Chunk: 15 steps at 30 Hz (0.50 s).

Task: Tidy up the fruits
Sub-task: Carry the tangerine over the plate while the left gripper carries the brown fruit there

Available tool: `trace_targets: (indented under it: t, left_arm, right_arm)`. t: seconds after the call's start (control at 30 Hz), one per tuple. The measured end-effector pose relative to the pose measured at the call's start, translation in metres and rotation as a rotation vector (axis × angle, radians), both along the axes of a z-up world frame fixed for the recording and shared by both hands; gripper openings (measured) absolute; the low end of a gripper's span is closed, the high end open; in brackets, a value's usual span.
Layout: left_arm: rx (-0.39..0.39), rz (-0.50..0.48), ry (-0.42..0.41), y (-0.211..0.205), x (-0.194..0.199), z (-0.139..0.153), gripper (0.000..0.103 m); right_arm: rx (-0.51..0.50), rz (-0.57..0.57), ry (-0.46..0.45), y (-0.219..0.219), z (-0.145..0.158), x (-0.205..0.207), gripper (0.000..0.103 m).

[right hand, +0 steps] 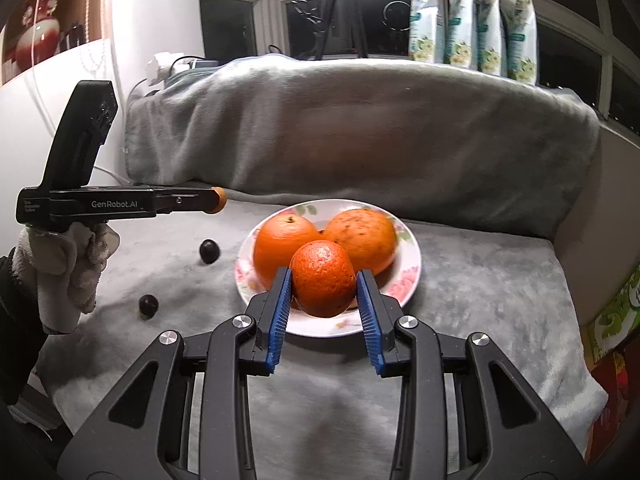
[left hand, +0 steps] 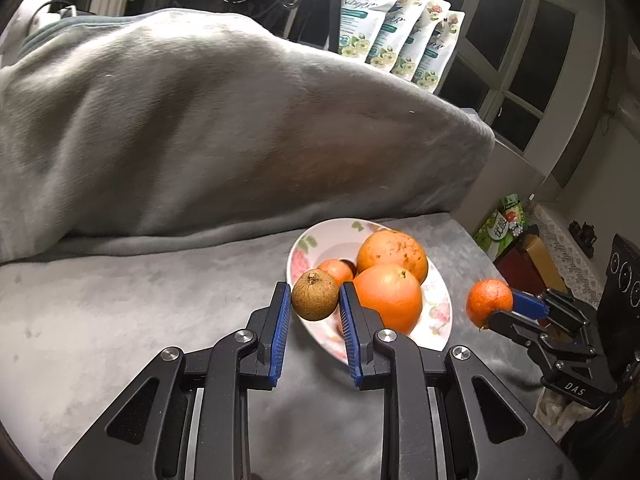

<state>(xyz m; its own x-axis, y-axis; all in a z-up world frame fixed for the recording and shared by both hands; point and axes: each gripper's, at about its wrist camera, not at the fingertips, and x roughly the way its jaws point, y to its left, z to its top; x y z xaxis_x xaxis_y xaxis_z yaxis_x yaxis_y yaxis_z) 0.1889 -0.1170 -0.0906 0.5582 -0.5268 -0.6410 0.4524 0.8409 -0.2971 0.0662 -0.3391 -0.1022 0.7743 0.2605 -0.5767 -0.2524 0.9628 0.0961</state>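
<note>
My left gripper (left hand: 314, 298) is shut on a small round brown fruit (left hand: 315, 296) and holds it above the near rim of a floral plate (left hand: 308, 240). The plate holds two large oranges (left hand: 390, 258) and a smaller orange fruit (left hand: 336, 272). My right gripper (right hand: 323, 280) is shut on a small orange (right hand: 323, 278) and holds it just in front of the plate (right hand: 412, 256), above its near edge. In the left wrist view that small orange (left hand: 489, 300) hangs right of the plate. Two dark small fruits (right hand: 209, 251) (right hand: 148, 304) lie on the grey surface left of the plate.
A grey blanket (right hand: 360, 128) covers a raised mass behind the plate. Several white refill pouches (right hand: 472, 20) stand on the sill behind it. Boxes and packets (left hand: 516, 252) sit beyond the right edge of the grey padded surface (right hand: 480, 280). A gloved hand (right hand: 68, 272) holds the left gripper.
</note>
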Motion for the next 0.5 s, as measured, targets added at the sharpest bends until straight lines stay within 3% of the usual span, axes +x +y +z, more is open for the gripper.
trace_targets:
  t: [0.5]
  left_arm:
    - [0.041, -0.045, 0.007, -0.037, 0.026, 0.001, 0.023]
  right_arm:
    - [0.046, -0.027, 0.041, -0.018, -0.018, 0.01, 0.035]
